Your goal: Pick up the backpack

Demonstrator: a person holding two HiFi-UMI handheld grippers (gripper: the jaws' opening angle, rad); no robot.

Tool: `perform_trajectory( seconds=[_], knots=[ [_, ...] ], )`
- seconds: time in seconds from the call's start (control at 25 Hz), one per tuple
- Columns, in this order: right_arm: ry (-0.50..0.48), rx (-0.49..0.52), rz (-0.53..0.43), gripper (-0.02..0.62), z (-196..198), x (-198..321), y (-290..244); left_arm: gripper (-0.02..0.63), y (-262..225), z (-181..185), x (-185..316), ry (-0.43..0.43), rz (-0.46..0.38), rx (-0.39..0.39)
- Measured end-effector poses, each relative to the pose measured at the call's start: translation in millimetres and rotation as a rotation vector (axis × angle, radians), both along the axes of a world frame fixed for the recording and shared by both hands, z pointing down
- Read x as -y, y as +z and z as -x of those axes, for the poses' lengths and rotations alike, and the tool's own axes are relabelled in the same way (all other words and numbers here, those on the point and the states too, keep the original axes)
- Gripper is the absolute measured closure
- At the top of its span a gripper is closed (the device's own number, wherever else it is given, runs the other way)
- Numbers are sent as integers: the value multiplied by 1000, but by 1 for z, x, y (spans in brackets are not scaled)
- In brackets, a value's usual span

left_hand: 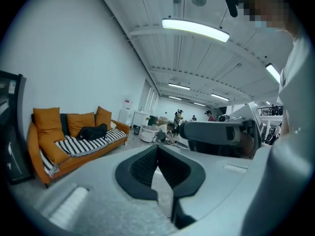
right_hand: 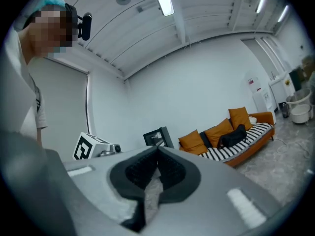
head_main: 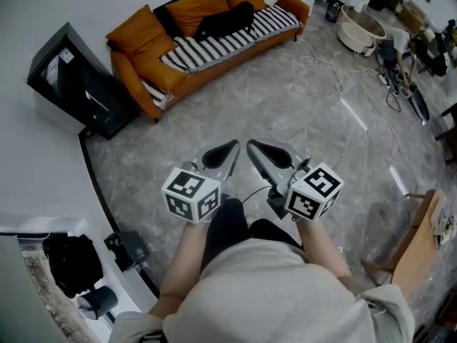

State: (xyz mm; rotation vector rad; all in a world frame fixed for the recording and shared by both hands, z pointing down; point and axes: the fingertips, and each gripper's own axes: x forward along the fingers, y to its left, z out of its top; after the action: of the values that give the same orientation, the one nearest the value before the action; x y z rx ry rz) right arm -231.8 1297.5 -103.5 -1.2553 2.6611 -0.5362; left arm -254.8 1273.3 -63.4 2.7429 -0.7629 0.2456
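Observation:
The black backpack [head_main: 225, 20] lies on the striped seat of an orange sofa [head_main: 168, 79] across the room; it also shows small in the left gripper view [left_hand: 92, 132] and the right gripper view [right_hand: 232, 136]. My left gripper [head_main: 230, 151] and right gripper [head_main: 255, 148] are held side by side in front of the person's body, well short of the sofa. Both point roughly toward it. The left gripper's [left_hand: 157, 147] jaws are shut with nothing between them, and so are the right gripper's [right_hand: 157, 150].
Grey stone floor stretches between me and the sofa. A black screen [head_main: 78, 84] leans on the wall at the left. Cables [head_main: 335, 77] trail across the floor toward a white tub [head_main: 360, 27] at the back right. A wooden chair [head_main: 421, 241] stands at the right.

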Motion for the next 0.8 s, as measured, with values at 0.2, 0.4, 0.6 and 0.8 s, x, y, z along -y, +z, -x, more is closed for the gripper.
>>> perform_trajectory(
  seconds=[0.2,0.4,0.6,0.8],
  knots=[
    [51,-24,9,592,-15,37,11,600,11,-8,40,9,33,-17],
    [28,-150,19,592,-12,95,27,600,14,-16,102,20,34,-29],
    [67,-212,18,592,-9,174,26,600,12,-9,178,46,77,-63],
    [115,-224,18,592,-5,247,21,600,8,0,250,75,78,-58]
  ],
)
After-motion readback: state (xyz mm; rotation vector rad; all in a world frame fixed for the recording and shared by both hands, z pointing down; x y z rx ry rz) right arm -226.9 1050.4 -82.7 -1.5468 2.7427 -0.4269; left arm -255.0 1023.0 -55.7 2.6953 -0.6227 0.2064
